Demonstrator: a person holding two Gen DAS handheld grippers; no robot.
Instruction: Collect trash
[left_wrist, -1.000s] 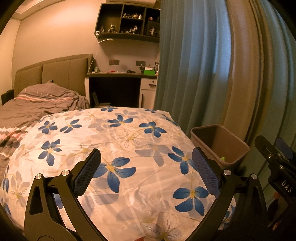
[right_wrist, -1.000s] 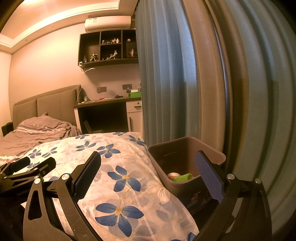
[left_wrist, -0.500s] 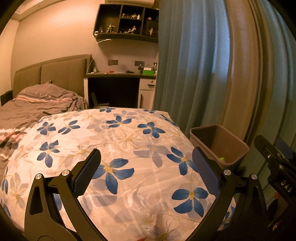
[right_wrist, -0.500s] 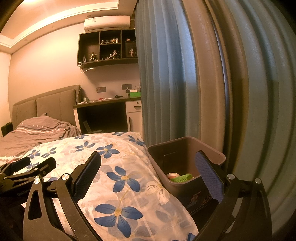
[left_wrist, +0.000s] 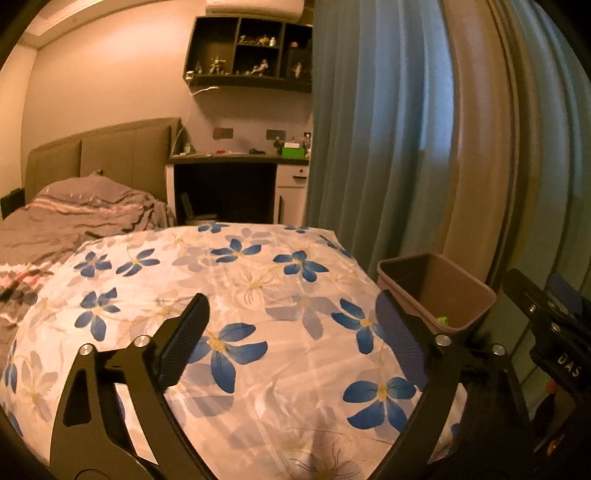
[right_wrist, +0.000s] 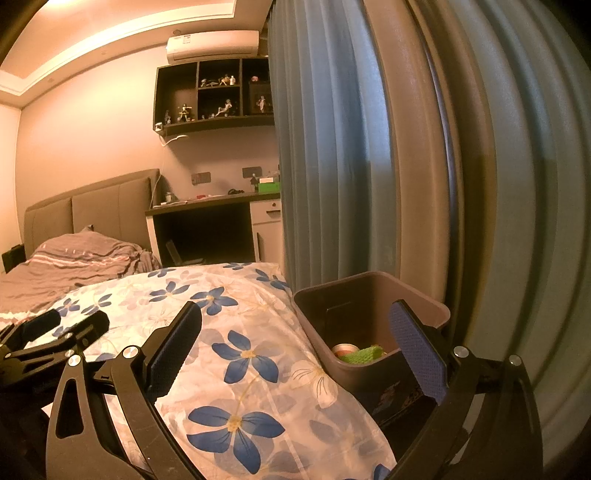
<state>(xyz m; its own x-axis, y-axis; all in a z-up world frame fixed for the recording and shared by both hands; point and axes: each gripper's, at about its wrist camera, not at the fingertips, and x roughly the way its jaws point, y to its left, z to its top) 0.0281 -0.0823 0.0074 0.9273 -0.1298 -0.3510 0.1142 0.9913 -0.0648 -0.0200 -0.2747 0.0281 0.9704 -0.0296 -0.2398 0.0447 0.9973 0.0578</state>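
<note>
Left tongs (left_wrist: 290, 334): spread wide over the flowered quilt (left_wrist: 258, 314), nothing between the dotted pads, though the jaws have just been closing in a little. Right tongs (right_wrist: 304, 341): spread as well, empty, the right pad overlapping the near rim of the brown bin (right_wrist: 369, 295) in the right wrist view.

Key relation: bin ahead and slightly right of the right tongs, close; well off to the right of the left tongs, past the quilt's edge. Right hand clearly the nearer to it. Bin standing upright in the gap between bed and curtain (right_wrist: 332, 166), mouth open upward, long side running away from the camera along the bed.

Trash already inside: a green knobbly piece (right_wrist: 360, 355) lying on its side against the near wall, and just beside it a round lid-like or can-like thing (right_wrist: 345, 349), too small to name. No loose trash visible on the quilt from either view, so probably late in the collecting, or a search for the next piece.

Materials: bin of smooth matt plastic, rectangular, tapering downward. Quilt soft, puffy, lightly creased, white with blue flowers. Further out, a rumpled grey striped blanket (left_wrist: 74, 214), padded headboard, heavy pleated curtain, dark table (right_wrist: 207, 201) with small clutter.
</note>
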